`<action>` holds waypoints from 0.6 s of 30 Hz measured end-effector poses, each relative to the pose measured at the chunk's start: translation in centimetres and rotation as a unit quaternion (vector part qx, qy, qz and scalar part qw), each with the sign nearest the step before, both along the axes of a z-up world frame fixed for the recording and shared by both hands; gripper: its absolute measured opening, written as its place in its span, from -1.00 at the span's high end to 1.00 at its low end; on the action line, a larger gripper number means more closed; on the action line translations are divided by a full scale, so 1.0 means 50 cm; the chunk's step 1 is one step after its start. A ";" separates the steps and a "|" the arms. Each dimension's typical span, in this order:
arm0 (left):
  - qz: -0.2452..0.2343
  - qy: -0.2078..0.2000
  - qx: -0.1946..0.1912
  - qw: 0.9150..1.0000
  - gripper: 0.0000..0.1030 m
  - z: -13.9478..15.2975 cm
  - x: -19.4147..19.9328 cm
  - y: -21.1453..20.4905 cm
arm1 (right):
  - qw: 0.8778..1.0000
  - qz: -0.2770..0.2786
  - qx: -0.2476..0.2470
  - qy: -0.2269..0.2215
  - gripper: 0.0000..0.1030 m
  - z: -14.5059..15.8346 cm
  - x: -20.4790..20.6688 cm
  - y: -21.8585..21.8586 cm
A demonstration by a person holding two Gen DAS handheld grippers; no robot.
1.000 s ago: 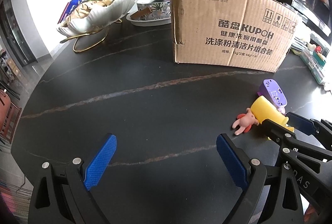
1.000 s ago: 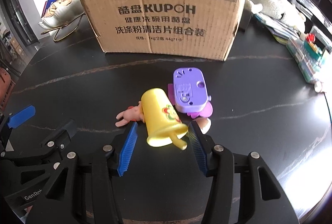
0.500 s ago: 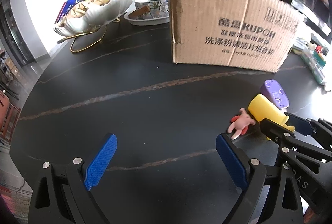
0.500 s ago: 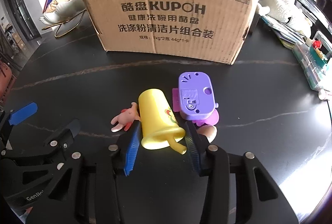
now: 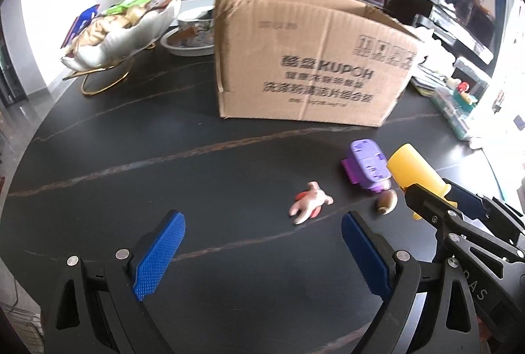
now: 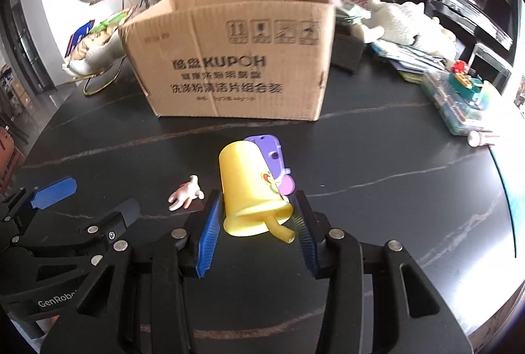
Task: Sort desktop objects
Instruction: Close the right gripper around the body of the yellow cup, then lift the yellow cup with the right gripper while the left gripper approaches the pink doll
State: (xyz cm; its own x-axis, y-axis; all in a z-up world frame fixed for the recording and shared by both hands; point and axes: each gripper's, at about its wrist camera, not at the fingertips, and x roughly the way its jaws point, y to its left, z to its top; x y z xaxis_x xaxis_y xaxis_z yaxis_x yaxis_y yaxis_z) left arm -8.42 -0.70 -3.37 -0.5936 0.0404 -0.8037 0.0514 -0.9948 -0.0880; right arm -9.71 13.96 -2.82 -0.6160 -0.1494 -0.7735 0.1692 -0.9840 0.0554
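Observation:
My right gripper [image 6: 254,224] is shut on a yellow plastic cup [image 6: 251,188], gripped near its rim and held above the dark table, bottom pointing away. The same yellow cup [image 5: 415,170] shows at the right of the left wrist view, in the right gripper [image 5: 430,199]. Behind it lies a purple toy [image 6: 270,153] [image 5: 367,162]. A small pink figure [image 6: 185,193] [image 5: 310,203] lies on the table left of the cup. My left gripper [image 5: 259,252] is open and empty, short of the pink figure. An open cardboard box [image 5: 311,65] [image 6: 236,58] stands further back.
A white shell-shaped bowl [image 5: 128,32] of snacks on a gold stand sits back left, with a plate [image 5: 190,47] beside it. A small brown object [image 5: 387,201] lies near the purple toy. White plush toys [image 6: 410,22], books and a clear toy case [image 6: 459,98] crowd the right edge.
The right gripper closed on the yellow cup and lifted it off the table, clear of the pink figure. Both grippers rose and tilted up; the left one stayed open.

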 end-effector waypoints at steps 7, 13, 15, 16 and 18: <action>-0.022 0.005 -0.002 1.000 -0.82 -0.001 -0.011 0.044 | 0.999 -0.030 0.005 0.014 0.21 0.012 0.007 0.045; -0.039 -0.003 -0.019 0.999 -0.82 -0.021 -0.034 0.075 | 0.999 -0.051 0.005 0.004 0.21 -0.012 0.001 0.078; -0.040 -0.008 -0.022 0.999 -0.82 -0.029 -0.043 0.080 | 0.998 -0.056 0.004 -0.001 0.21 -0.022 -0.005 0.086; -0.042 -0.011 -0.024 0.999 -0.82 -0.034 -0.048 0.083 | 0.998 -0.057 0.005 -0.002 0.21 -0.026 -0.007 0.088; -0.043 -0.014 -0.027 0.999 -0.81 -0.040 -0.056 0.086 | 0.998 -0.060 0.009 -0.005 0.21 -0.034 -0.013 0.091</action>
State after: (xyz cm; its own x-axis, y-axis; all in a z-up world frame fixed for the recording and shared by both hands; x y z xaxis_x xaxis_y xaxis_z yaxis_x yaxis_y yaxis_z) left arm -11.22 3.62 -5.38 -0.5663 0.0470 -0.8228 -0.0335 -0.9989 -0.0340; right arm -10.34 18.53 -4.53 -0.6213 -0.0616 -0.7812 0.0493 -0.9980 0.0394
